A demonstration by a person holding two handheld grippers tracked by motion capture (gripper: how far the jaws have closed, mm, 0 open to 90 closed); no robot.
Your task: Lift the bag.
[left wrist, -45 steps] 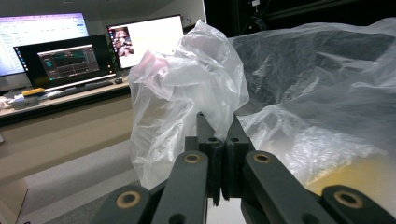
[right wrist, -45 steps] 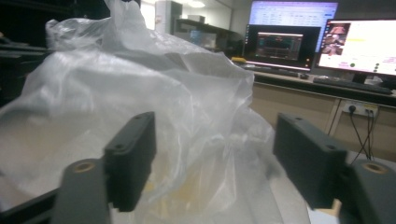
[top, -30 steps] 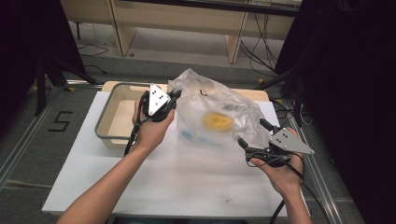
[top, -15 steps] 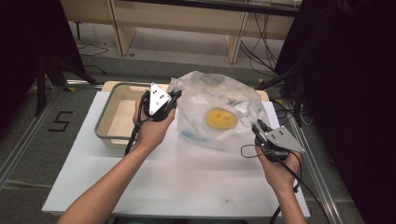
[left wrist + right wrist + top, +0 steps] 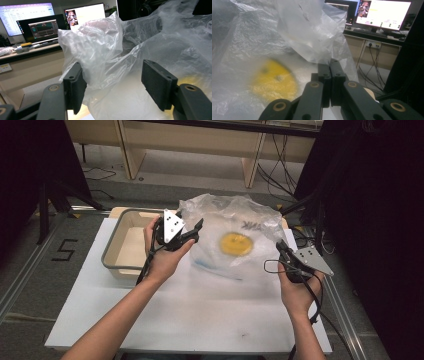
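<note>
A crumpled clear plastic bag [image 5: 235, 227] lies at the back middle of the white table, with a round yellow thing [image 5: 236, 243] inside it. My left gripper [image 5: 194, 233] is at the bag's left edge. In the left gripper view this gripper [image 5: 114, 87] is open, with a fold of the bag [image 5: 105, 57] between its jaws. My right gripper [image 5: 280, 248] is at the bag's right edge. In the right gripper view this gripper [image 5: 329, 65] is shut, and a flap of the bag [image 5: 307, 30] comes down to its tips and looks pinched. The yellow thing [image 5: 273, 80] shows blurred through the plastic.
A grey bin [image 5: 116, 251] with a pale inside stands at the back left, just left of my left hand. The white table [image 5: 200, 320] stretches toward the person. Desks with lit monitors [image 5: 27, 22] stand beyond the table, and cables lie on the floor at the right.
My right gripper went from open to shut and moved up to the bag's right edge. The bag has spread wider and the yellow thing shows more plainly. The left hand stayed put.
</note>
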